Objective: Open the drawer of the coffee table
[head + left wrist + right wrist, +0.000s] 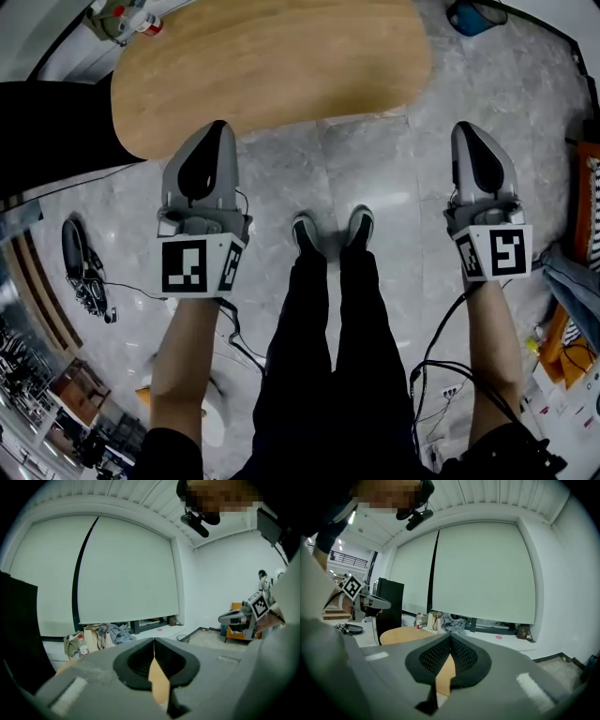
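Note:
The coffee table [272, 66] is a light wooden oval top seen from above in the head view, ahead of the person's feet. No drawer shows from here. My left gripper [217, 128] hovers just over the table's near left edge, its jaws shut with nothing between them. My right gripper [466, 129] hangs over the floor to the right of the table, also shut and holding nothing. In the right gripper view the tabletop [401, 634] lies low at the left beyond the closed tips [450, 637]; in the left gripper view the closed tips [154, 641] face a blinded window.
Grey tiled floor [384, 187] surrounds the table. A headset [80, 267] and cables lie on the floor at left. An orange rack [586, 202] stands at right, a blue object [473, 17] at the far right. Bags and a bottle [83, 645] sit under the window.

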The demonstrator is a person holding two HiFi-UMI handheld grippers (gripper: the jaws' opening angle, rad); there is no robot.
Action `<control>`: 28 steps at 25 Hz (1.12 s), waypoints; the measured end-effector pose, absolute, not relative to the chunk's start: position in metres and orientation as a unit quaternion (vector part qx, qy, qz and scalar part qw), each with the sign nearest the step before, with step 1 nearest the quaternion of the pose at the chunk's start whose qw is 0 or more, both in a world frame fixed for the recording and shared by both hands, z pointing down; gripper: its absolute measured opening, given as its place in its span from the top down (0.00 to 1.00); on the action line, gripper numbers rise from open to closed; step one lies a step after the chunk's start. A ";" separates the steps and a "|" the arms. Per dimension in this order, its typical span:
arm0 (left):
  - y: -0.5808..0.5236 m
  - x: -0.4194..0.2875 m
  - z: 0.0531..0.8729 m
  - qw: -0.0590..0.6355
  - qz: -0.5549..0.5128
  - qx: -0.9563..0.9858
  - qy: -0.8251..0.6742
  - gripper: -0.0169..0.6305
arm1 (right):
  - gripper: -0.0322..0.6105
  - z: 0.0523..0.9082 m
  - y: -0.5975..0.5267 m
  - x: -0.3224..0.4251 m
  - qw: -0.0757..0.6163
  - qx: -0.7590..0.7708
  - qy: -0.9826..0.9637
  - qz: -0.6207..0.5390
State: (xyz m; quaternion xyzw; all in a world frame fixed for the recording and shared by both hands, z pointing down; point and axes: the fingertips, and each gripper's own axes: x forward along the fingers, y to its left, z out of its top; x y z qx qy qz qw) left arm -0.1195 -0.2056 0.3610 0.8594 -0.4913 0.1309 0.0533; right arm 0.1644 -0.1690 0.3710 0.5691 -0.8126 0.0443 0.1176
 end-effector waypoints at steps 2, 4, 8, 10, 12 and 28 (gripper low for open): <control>-0.202 -0.117 0.384 0.059 0.134 0.864 -0.482 0.97 | 0.95 0.395 -0.169 0.167 0.124 0.568 -0.812 0.053; -0.198 -0.115 0.414 0.066 0.144 0.867 -0.473 0.97 | 0.95 0.424 -0.167 0.170 0.130 0.569 -0.810 0.064; -0.181 -0.119 0.481 0.098 0.175 0.864 -0.462 0.97 | 0.94 0.487 -0.158 0.178 0.141 0.564 -0.807 0.101; -0.167 -0.121 0.517 0.122 0.193 0.861 -0.454 0.90 | 0.94 0.518 -0.151 0.182 0.147 0.560 -0.807 0.117; -0.154 -0.123 0.553 0.148 0.209 0.857 -0.448 0.86 | 0.94 0.550 -0.147 0.187 0.153 0.561 -0.803 0.133; -0.157 -0.097 0.699 0.250 0.203 0.858 -0.400 0.78 | 0.83 0.678 -0.150 0.216 0.192 0.541 -0.794 0.200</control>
